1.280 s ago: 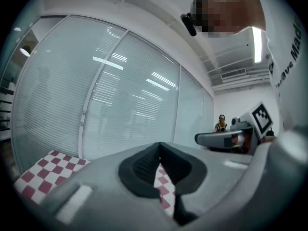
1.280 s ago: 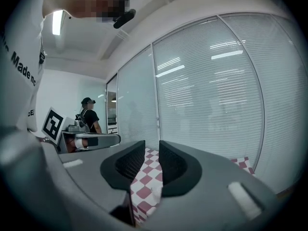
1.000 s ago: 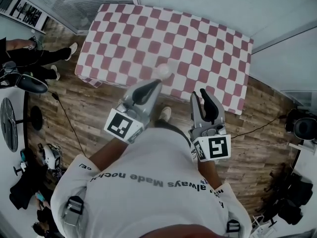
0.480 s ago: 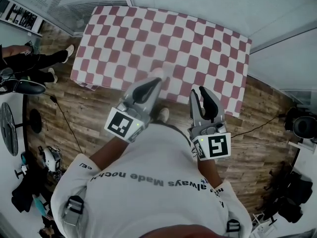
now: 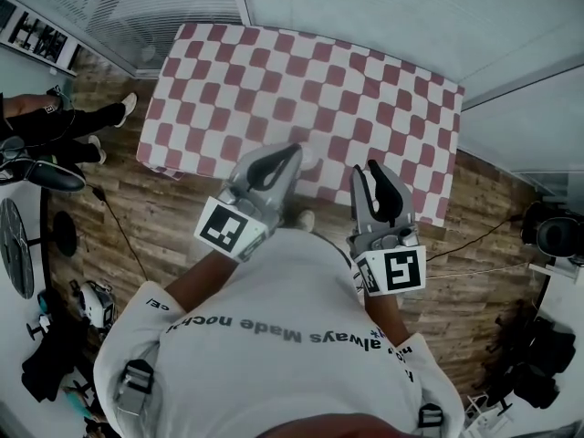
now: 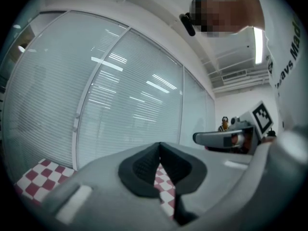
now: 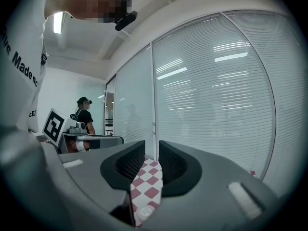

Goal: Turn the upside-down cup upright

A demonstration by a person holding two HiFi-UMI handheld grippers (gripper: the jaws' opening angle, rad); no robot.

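Left gripper [image 5: 287, 156] and right gripper [image 5: 371, 173] sit side by side ahead of the torso, both pointing roughly level and forward, forearms [image 5: 187, 286] bent out from the body. Left jaws are closed, pad tips touching, empty. Right jaws are closed to a thin slit, pads parallel, empty
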